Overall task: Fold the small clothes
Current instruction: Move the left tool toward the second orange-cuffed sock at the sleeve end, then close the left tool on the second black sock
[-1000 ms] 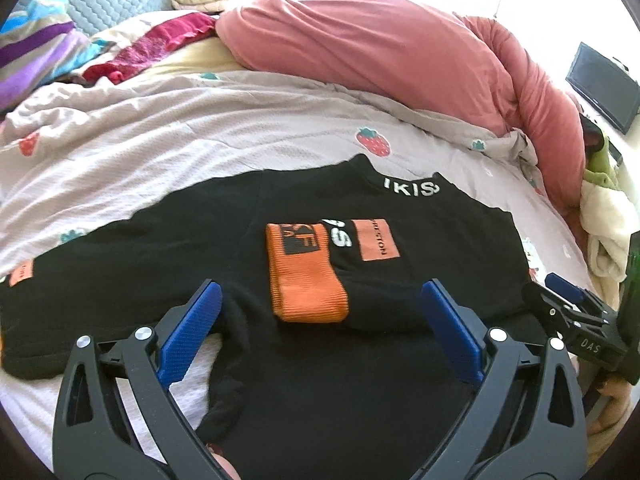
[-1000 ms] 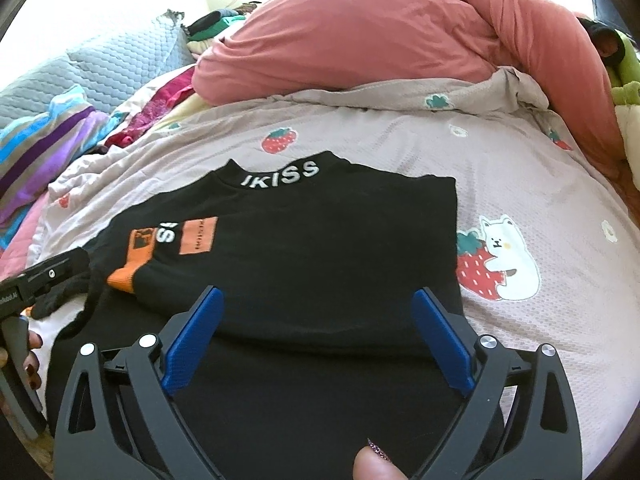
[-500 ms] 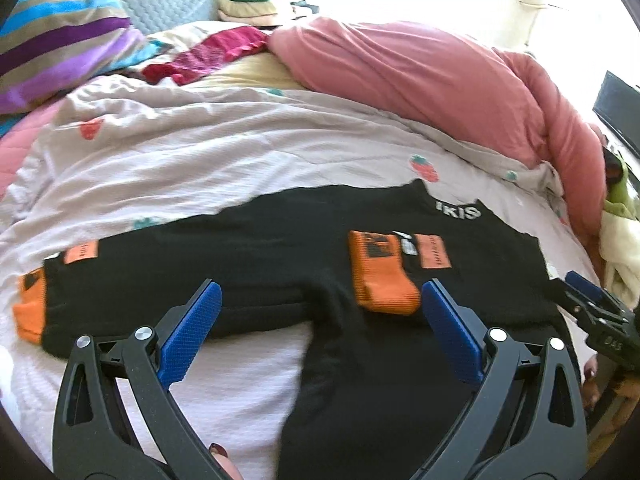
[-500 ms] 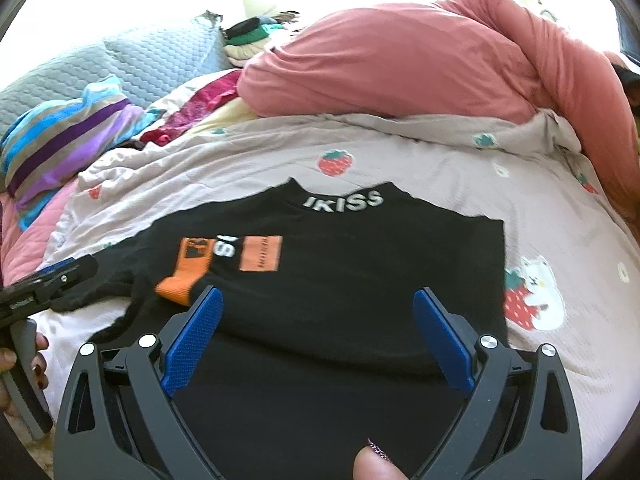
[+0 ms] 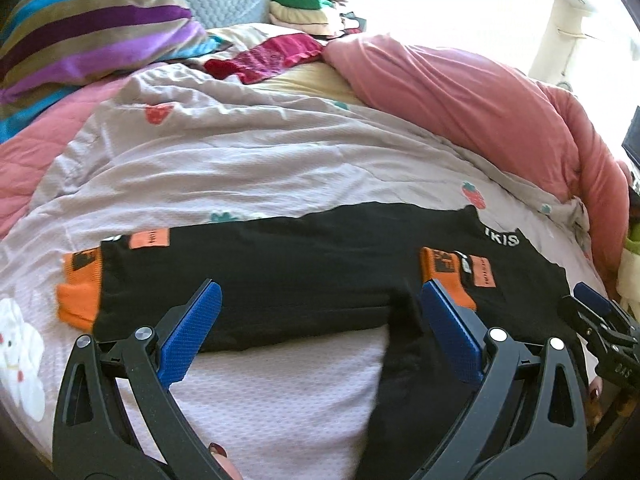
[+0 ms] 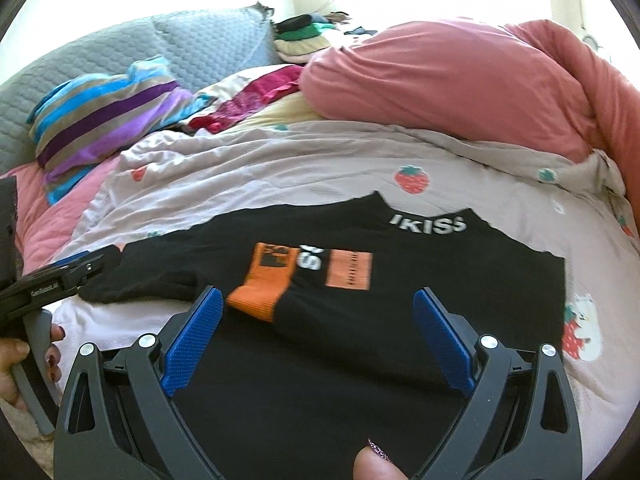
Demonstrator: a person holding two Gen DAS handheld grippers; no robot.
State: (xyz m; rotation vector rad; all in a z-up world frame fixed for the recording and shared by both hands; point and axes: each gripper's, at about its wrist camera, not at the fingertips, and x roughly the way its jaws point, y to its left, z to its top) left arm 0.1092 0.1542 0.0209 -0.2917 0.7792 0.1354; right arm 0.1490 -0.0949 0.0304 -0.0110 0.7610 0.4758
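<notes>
Your left gripper [image 5: 318,332] hangs with its jaws spread wide and nothing between them, above the near edge of the black sweater's outstretched sleeve. In the left wrist view that sleeve [image 5: 248,280] runs out toward 9 o'clock, ending in an orange cuff [image 5: 78,292] with an orange patch [image 5: 149,238] just past it. The black sweater [image 6: 360,320] lies flat on the pale strawberry-print quilt [image 5: 240,160] that covers the bed, collar toward 12 o'clock with the white "IKISS" lettering [image 6: 428,226] on it. Its other sleeve is folded in across the chest, so the second orange cuff [image 6: 260,292] rests on the body near the middle. A white cartoon animal print [image 5: 20,356] shows on the quilt at 8 o'clock in your left view.

Your right gripper [image 6: 318,336] also has its jaws wide apart and empty, over the lower body of the sweater, with the folded cuff just beyond the left blue pad. Your left hand [image 6: 16,364] shows at 8 o'clock in the right wrist view, on the other gripper's handle.

Farther back, a striped pillow [image 6: 104,120] sits at 10 o'clock, a grey quilted cushion [image 6: 192,44] behind it, a stack of folded clothes [image 6: 308,38] at 12 o'clock, and a bunched pink duvet [image 6: 460,80] at 1 to 2 o'clock.
</notes>
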